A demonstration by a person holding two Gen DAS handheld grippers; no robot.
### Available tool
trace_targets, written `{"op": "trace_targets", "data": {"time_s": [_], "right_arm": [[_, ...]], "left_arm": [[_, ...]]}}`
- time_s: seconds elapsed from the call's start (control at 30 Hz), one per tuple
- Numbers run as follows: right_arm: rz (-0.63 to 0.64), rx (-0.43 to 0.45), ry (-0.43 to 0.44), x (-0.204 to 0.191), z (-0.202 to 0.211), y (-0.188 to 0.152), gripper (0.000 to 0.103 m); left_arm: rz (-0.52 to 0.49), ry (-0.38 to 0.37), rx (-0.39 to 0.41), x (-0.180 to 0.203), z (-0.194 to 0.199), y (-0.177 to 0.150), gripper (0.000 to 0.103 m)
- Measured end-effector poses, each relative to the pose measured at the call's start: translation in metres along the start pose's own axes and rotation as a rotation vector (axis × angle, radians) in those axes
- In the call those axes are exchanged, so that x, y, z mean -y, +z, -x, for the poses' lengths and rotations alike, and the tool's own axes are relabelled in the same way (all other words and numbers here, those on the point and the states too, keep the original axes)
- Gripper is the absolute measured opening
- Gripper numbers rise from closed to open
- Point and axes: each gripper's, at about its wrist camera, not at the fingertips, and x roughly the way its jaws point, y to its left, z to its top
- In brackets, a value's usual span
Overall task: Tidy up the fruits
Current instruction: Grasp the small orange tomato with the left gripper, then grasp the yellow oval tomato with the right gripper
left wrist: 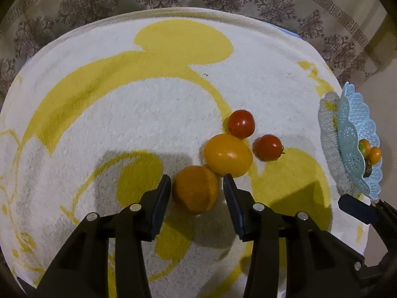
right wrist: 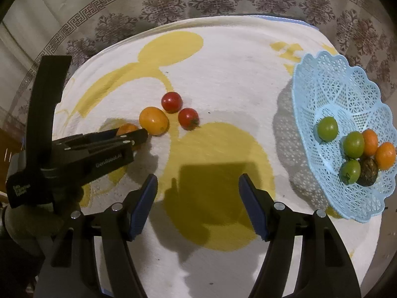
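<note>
Now left gripper (left wrist: pixel 197 182) straddles orange fruit (left wrist: pixel 195 190), jaws flanking it, small gap at right pad, not yet clamped. Yellow fruit (left wrist: pixel 228 155) touches it at 1 o'clock. Right gripper (right wrist: pixel 198 186) released, empty, waiting. Basket (right wrist: pixel 310 79) at 3 o'clock, likely destination.

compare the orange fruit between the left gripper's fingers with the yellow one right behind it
The orange fruit looks dull and rough-skinned; the yellow fruit is glossy and smooth. The orange fruit sits between the left gripper fingers; the yellow one lies free. Both rest on the towel, touching.
</note>
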Motion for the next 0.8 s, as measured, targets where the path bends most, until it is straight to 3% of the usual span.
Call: {"op": "trace_targets", "data": {"time_s": [0.13,0.8], "right_arm": [[0.007,-0.006,0.000,-0.005,-0.003,0.001,0.069],[-0.023,-0.025,0.061,-0.036,-0.051,0.046,0.069]], "left_arm": [[-0.001,-0.013,-0.008,-0.002,0.000,-0.004,0.036],[0.076,0.027,0.035,-0.053,0.050,-0.027,0.036]]}}
